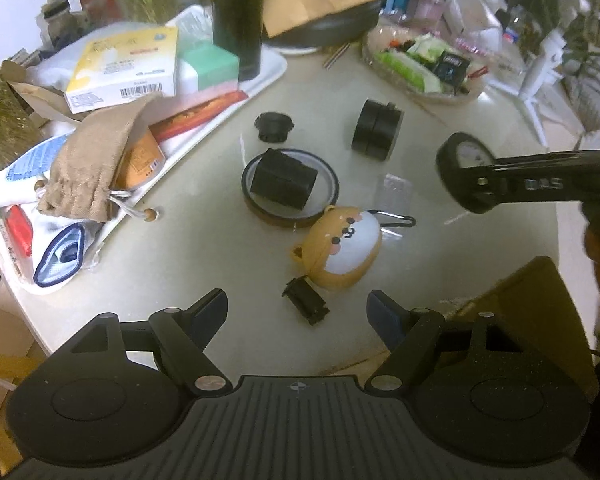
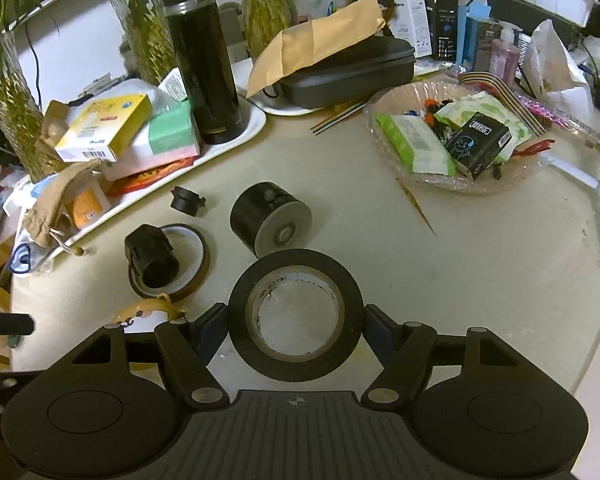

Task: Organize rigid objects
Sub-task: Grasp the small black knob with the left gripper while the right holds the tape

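My right gripper (image 2: pixel 295 320) is shut on a black tape roll (image 2: pixel 296 366), pads pressed to its two sides, and holds it above the beige table (image 2: pixel 440 280). The left wrist view shows that roll (image 1: pixel 466 172) in the air at the right. My left gripper (image 1: pixel 296 300) is open over the table's near edge, a small black part (image 1: pixel 306 306) lying below between its fingers. Beyond lie a bear-shaped case (image 1: pixel 342 252), a black block (image 1: pixel 284 182) resting on a brown tape ring (image 1: pixel 328 200), a black cylinder (image 1: pixel 376 130) and a small black cap (image 1: pixel 273 126).
A white tray (image 2: pixel 256 120) at the left holds boxes, a tan pouch (image 1: pixel 88 168) and a tall black bottle (image 2: pixel 204 60). A clear bowl (image 2: pixel 384 100) of packets sits at the back right. A cardboard box (image 1: pixel 540 300) stands at the near right edge.
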Available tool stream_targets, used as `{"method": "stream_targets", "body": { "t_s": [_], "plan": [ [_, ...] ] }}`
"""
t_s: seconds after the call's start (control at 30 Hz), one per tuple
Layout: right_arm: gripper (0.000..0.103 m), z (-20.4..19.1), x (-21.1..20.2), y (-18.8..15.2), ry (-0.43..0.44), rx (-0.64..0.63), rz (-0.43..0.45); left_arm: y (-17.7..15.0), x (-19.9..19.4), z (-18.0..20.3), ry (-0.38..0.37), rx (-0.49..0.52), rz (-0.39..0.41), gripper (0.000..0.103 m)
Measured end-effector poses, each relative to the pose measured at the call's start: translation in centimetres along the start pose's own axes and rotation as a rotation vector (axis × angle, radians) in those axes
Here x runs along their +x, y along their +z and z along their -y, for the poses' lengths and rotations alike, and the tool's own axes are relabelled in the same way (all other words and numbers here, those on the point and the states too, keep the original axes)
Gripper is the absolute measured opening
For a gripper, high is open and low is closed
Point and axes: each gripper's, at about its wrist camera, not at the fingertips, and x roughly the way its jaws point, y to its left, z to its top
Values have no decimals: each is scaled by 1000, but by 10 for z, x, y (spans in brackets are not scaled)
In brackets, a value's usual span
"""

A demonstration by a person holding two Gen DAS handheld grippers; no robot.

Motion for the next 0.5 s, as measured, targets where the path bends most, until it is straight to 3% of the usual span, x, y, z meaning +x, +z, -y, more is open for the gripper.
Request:
{"method": "stream_targets", "body": {
  "t_s": [0.37,0.47,0.5],
  "plan": [
    [75,9,-19,-2,34,52,38,17,41,-8,11,-56,-141,74],
    [75,12,-24,-3,46,71,46,18,47,-6,13,-48,-159,62],
    [75,13,-25,-4,51,78,49,19,48,-6,10,-50,-166,62]
  ]
}}
